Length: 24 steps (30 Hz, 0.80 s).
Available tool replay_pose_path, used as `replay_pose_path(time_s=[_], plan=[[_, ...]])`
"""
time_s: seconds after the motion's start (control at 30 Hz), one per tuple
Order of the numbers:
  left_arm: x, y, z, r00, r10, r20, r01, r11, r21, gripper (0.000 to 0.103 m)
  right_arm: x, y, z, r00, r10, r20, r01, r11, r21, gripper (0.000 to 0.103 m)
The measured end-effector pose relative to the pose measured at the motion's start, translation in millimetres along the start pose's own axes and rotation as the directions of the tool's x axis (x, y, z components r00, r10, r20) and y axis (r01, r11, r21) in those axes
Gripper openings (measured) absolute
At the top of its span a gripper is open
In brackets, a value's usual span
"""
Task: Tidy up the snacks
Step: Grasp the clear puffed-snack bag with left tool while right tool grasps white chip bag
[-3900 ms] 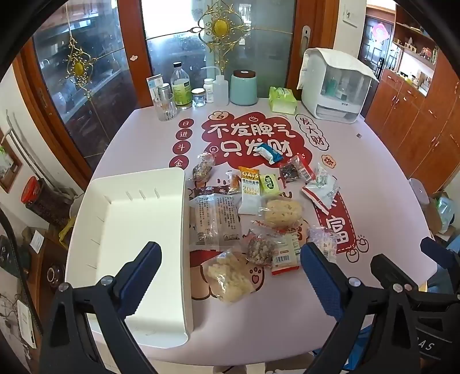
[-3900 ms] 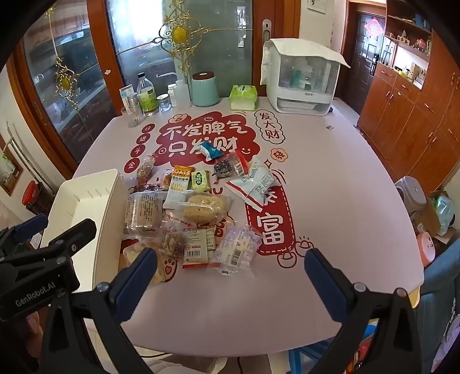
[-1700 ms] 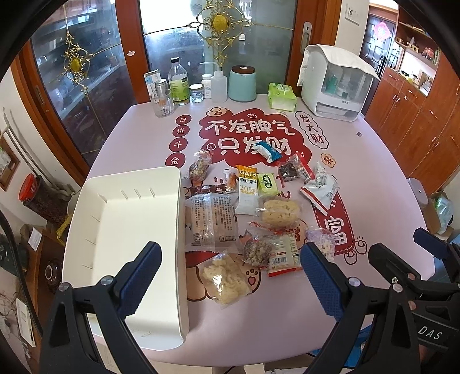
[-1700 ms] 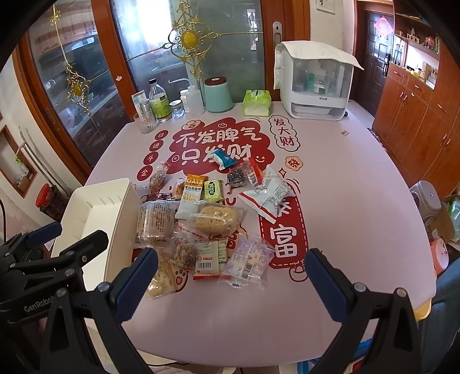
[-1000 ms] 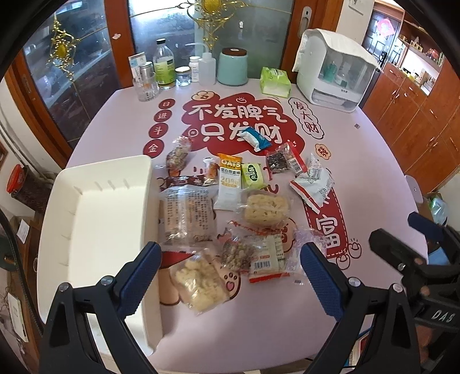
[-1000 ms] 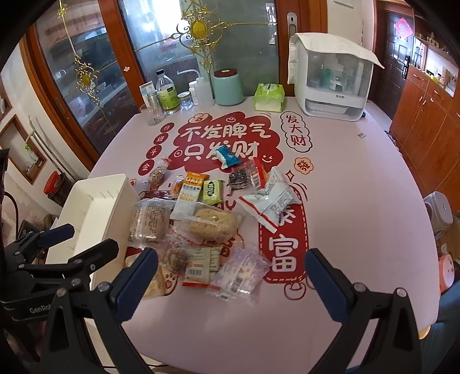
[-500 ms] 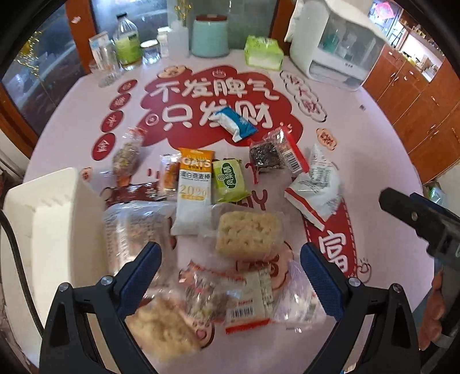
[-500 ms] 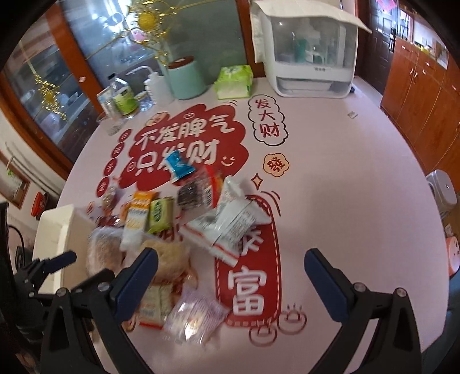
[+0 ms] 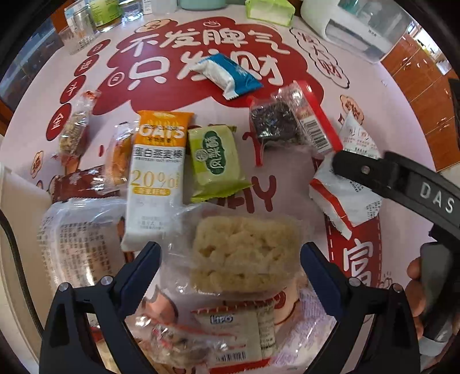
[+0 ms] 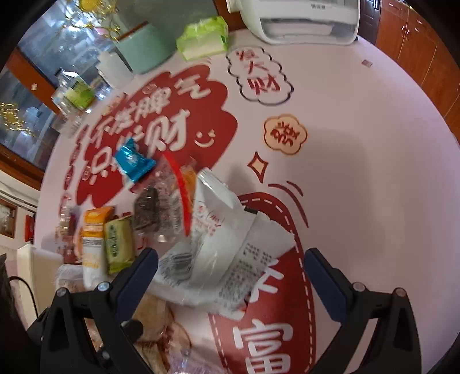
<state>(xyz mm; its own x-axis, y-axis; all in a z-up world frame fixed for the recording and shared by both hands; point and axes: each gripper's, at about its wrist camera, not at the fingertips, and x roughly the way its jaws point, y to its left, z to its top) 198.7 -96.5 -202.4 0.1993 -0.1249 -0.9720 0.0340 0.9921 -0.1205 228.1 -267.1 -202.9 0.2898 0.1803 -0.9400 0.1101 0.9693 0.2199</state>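
Note:
Several wrapped snacks lie on a pink table with red lettering. My left gripper (image 9: 230, 263) is open, its fingers either side of a clear-wrapped pale puffed-rice cake (image 9: 244, 253). My right gripper (image 10: 231, 267) is open over a white-and-red packet (image 10: 227, 250); the packet also shows in the left wrist view (image 9: 345, 192) under the right gripper's black arm. Nearby lie an orange-white OATS bar (image 9: 156, 175), a green pack (image 9: 215, 161), a blue-white pack (image 9: 227, 73), a dark seaweed pack (image 9: 273, 123) and a Lipo pack (image 9: 230, 330).
The white bin's wall (image 9: 11, 259) is at the left edge. Bottles and jars (image 9: 86, 20), a teal canister (image 10: 141, 49), a green tissue pack (image 10: 202, 38) and a white appliance (image 10: 302, 17) stand at the far side. Wooden cabinets are to the right.
Both grippers have dropped lower and moved forward toward the snack pile. The left one now frames the puffed-rice cake; the right one is now close over the white-and-red packet.

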Motion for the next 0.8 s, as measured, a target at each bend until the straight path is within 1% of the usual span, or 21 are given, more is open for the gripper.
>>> replay_pose_path(time_s=[0.03, 0.13, 0.17, 0.2, 0.27, 0.4, 0.47, 0.53, 0.6, 0.67, 0.73, 0.8], plan=[[3.0, -1.8, 0.8, 1.0, 0.003, -0.003, -0.003, 1.0, 0.002, 0.097, 4.2, -0.4, 0.1, 1.0, 0.007, -0.008, -0.007, 1.0, 0.003, 0.102], [11.6, -7.9, 2.7, 1.0, 0.011, -0.023, -0.01, 1.0, 0.01, 0.097, 16.8, -1.8, -1.7, 0.999, -0.013, -0.045, 0.013, 1.0, 0.009, 0.1], [13.5, -9.4, 3.1, 1.0, 0.01, -0.029, -0.01, 1.0, 0.012, 0.097, 15.3, -0.2, -3.0, 0.999, -0.022, -0.028, 0.022, 1.0, -0.005, 0.098], [16.1, -11.0, 4.4, 0.999, 0.009, -0.044, -0.008, 1.0, 0.016, 0.097, 15.3, 1.1, -4.0, 0.999, -0.029, -0.024, 0.028, 0.999, -0.017, 0.094], [22.0, -17.6, 5.5, 0.998, 0.007, -0.064, -0.005, 0.999, 0.034, 0.097, 14.3, 3.7, -7.8, 0.998, -0.061, -0.011, 0.06, 0.997, -0.044, 0.089], [31.0, -29.5, 3.9, 0.998, 0.016, -0.057, -0.012, 0.997, 0.078, 0.097, 11.2, 10.1, -16.5, 0.989, -0.14, 0.044, 0.144, 0.984, -0.104, 0.063], [33.3, -36.2, 2.5, 0.998, 0.035, -0.042, -0.03, 0.993, 0.114, 0.097, 9.4, 9.4, -20.2, 0.989, -0.138, 0.059, 0.144, 0.984, -0.106, 0.058], [33.3, -40.9, 1.3, 0.999, 0.035, -0.025, -0.032, 0.991, 0.134, 0.093, 7.1, 8.4, -23.4, 0.988, -0.135, 0.074, 0.143, 0.984, -0.103, 0.05], [31.4, -46.0, -3.5, 0.999, 0.036, -0.006, -0.034, 0.988, 0.152, 0.084, 4.9, 5.8, -26.2, 0.991, -0.113, 0.077, 0.12, 0.989, -0.089, 0.047], [28.7, -56.4, -6.8, 0.999, 0.035, 0.01, -0.037, 0.984, 0.173, 0.08, 3.4, 3.7, -28.1, 0.993, -0.089, 0.074, 0.095, 0.993, -0.075, 0.043], [22.4, -57.2, -16.5, 0.999, 0.042, 0.03, -0.047, 0.98, 0.194, 0.079, 1.6, 4.6, -28.9, 0.994, -0.077, 0.078, 0.082, 0.995, -0.063, 0.039], [16.2, -64.8, -21.3, 0.997, 0.05, 0.06, -0.062, 0.974, 0.219, 0.078, -2.2, 5.1, -29.9, 0.994, -0.066, 0.085, 0.07, 0.996, -0.054, 0.039]])
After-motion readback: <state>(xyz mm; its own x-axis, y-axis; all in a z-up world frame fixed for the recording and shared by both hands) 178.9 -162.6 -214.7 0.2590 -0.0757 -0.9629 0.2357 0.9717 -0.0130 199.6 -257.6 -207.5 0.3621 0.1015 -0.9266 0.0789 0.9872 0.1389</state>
